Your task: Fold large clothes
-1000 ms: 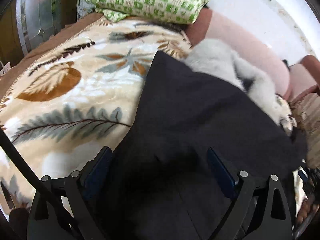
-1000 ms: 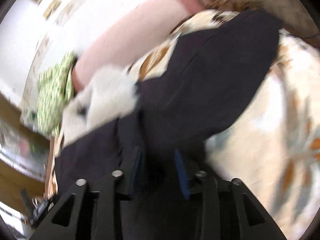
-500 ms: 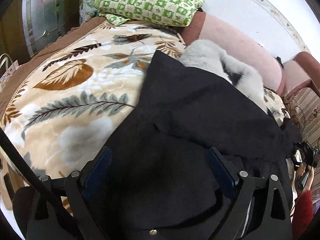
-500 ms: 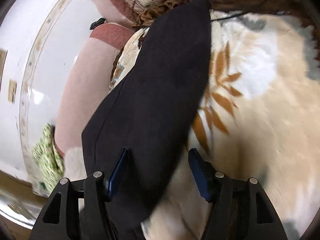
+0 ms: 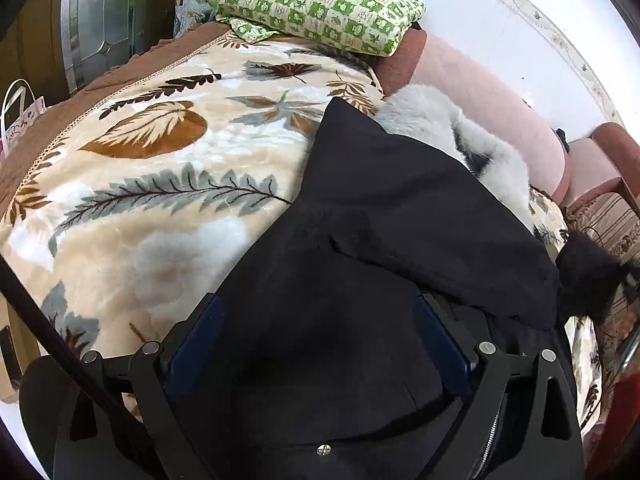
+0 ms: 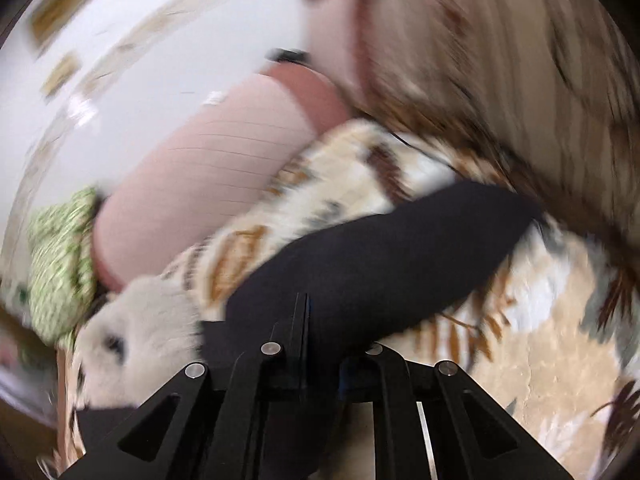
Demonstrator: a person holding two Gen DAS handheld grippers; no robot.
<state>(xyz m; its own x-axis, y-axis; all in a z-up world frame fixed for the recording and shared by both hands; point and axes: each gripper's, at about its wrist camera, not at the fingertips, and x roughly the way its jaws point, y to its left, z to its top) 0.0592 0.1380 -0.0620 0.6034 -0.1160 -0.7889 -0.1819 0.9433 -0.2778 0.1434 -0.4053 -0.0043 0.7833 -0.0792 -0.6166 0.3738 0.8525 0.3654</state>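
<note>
- Leaf-print blanket (image 5: 160, 208) lies bare left of the black coat (image 5: 380, 240)
- Green checked pillow (image 5: 320, 0) and pink bolster (image 5: 492, 112) block the far edge, fur trim (image 5: 432, 120) beside them

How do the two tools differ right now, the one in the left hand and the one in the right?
The left tool has its jaws spread wide over the black coat, gripping nothing; the right tool is closed on the coat's sleeve. The left view is sharp, the right view blurred. Both tools are black with blue pads.

Right tongs (image 6: 326, 322) clamped on black sleeve (image 6: 384, 256), over leaf-print blanket (image 6: 532, 360); view blurred.
</note>
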